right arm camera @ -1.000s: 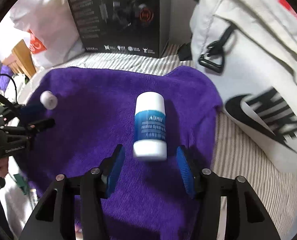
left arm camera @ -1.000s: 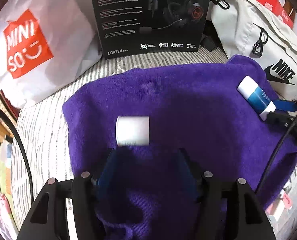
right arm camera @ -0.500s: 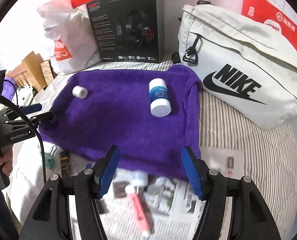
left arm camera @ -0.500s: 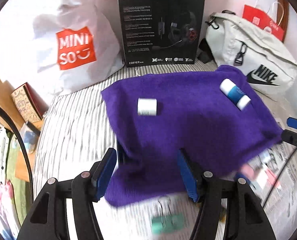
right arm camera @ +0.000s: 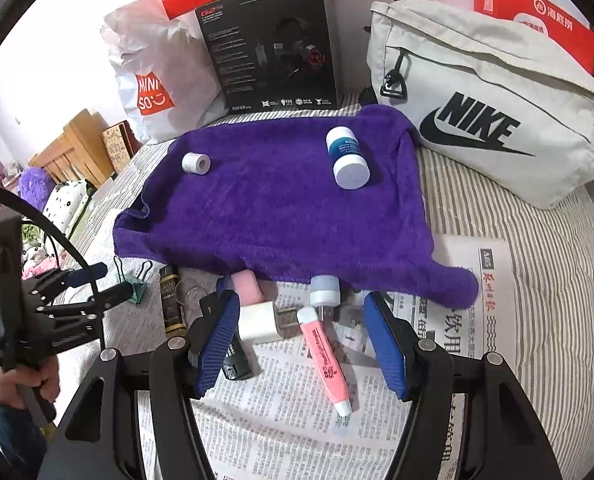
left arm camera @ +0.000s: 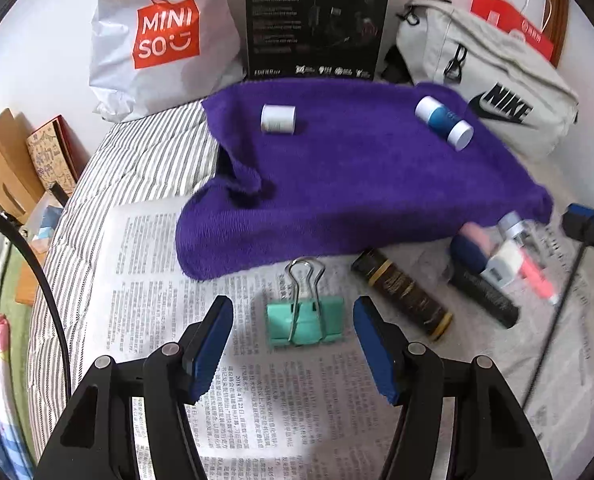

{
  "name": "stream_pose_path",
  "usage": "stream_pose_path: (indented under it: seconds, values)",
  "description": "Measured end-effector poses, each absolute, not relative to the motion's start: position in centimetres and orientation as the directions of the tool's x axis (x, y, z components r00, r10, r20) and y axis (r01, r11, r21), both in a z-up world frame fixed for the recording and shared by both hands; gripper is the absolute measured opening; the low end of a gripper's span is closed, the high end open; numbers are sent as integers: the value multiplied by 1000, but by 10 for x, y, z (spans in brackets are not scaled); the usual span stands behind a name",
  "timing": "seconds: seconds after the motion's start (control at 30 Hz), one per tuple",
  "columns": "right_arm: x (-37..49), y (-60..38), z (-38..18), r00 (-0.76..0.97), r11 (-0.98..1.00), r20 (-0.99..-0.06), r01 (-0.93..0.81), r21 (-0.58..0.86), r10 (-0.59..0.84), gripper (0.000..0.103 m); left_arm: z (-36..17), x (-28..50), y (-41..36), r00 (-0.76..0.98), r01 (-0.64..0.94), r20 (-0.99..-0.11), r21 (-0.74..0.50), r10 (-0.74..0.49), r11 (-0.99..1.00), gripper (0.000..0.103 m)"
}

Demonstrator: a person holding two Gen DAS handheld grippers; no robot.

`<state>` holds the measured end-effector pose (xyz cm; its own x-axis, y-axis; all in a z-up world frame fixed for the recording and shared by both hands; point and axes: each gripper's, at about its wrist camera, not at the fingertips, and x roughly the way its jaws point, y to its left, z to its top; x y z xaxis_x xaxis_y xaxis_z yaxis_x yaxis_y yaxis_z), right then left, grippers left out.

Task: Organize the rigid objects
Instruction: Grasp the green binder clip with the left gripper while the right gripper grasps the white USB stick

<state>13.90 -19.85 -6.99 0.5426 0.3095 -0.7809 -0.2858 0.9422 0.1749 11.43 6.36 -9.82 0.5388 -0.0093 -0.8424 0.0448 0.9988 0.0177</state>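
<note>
A purple towel [left arm camera: 357,184] [right arm camera: 281,208] lies on the bed with a small white roll [left arm camera: 277,119] [right arm camera: 195,163] and a blue-and-white bottle [left arm camera: 443,122] [right arm camera: 347,158] on it. On the newspaper [left arm camera: 145,264] in front lie a green binder clip [left arm camera: 305,320] [right arm camera: 139,290], a dark tube [left arm camera: 403,294] [right arm camera: 171,300], a pink tube [right arm camera: 327,360] [left arm camera: 537,276], a white charger [right arm camera: 261,322] and a small clear bottle [right arm camera: 324,288]. My left gripper [left arm camera: 293,334] [right arm camera: 101,280] is open with the clip between its fingers. My right gripper [right arm camera: 303,344] is open above the charger and pink tube.
A Miniso bag [left arm camera: 161,36], a black headset box [left arm camera: 317,20] and a grey Nike bag [right arm camera: 489,104] stand behind the towel. Wooden furniture [right arm camera: 77,140] is at the left past the bed's edge. A black cable [left arm camera: 37,280] curves at the left.
Both grippers have pulled back from the towel toward the newspaper. The roll and bottle stay on the towel, now farther away. The clip, tubes and charger have come into view.
</note>
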Motion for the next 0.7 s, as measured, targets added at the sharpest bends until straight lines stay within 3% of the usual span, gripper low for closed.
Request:
stream_pose_path:
  seconds: [0.37,0.4,0.47,0.5,0.7]
  values:
    - [140,-201,-86,513,940,-799,-286,186,314,64,-116,120,64,538,11,-843,4,-2,1000,60]
    - [141,-201,-88,511,942,-802,-283,182,309,64,-116,120,64,538,16,-843,0,-8,1000,58]
    - [142,-201,-91,508,943,-807,-283,174,301,64,-115,118,61,543,33,-840,0,-18,999,42]
    - [142,-202,-92,507,943,-807,-284,174,302,64,-115,117,60,542,40,-840,-1,-23,999,39]
    - [143,-210,-96,504,945,-810,-273,180,300,64,-115,116,60,535,50,-844,7,-20,999,39]
